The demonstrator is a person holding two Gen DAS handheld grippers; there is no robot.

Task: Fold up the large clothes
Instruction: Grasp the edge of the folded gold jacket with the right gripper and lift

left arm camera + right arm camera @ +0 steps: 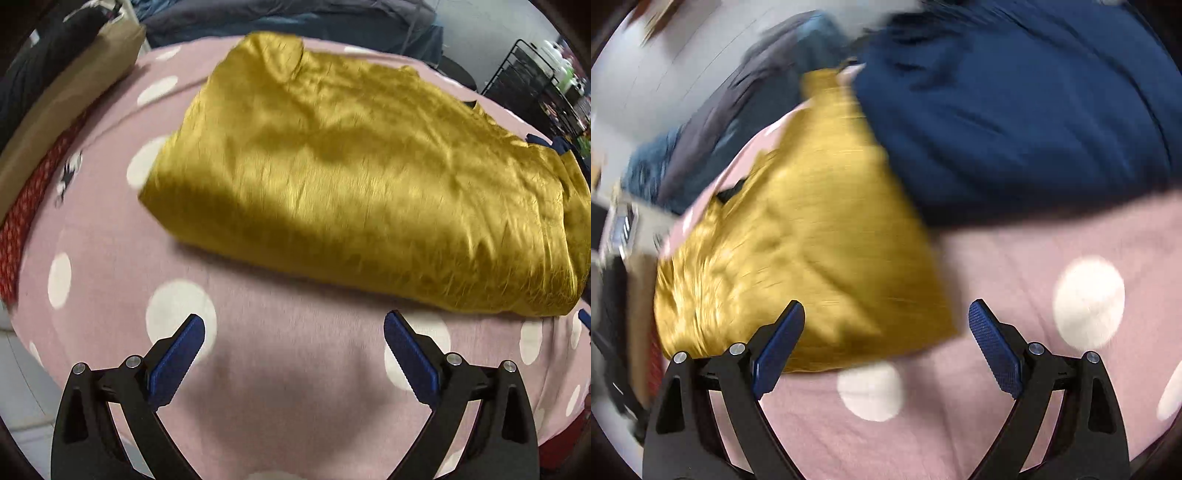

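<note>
A shiny mustard-yellow garment (pixel 351 177) lies folded into a thick flat bundle on a pink sheet with white dots (pixel 258 350). My left gripper (pixel 293 325) is open and empty, held just in front of the bundle's near edge. In the right wrist view the same yellow garment (pixel 798 240) lies ahead and to the left, blurred by motion. My right gripper (pixel 886 314) is open and empty, with its left finger (pixel 779 347) over the garment's near corner. A dark blue garment (pixel 1015 110) lies beyond it on the pink sheet (pixel 1015 295).
A tan bag (pixel 66 110) and red patterned cloth (pixel 22 214) lie along the left edge of the sheet. Dark blue bedding (pixel 295 22) lies at the back. A black wire rack (pixel 532 85) stands at the far right.
</note>
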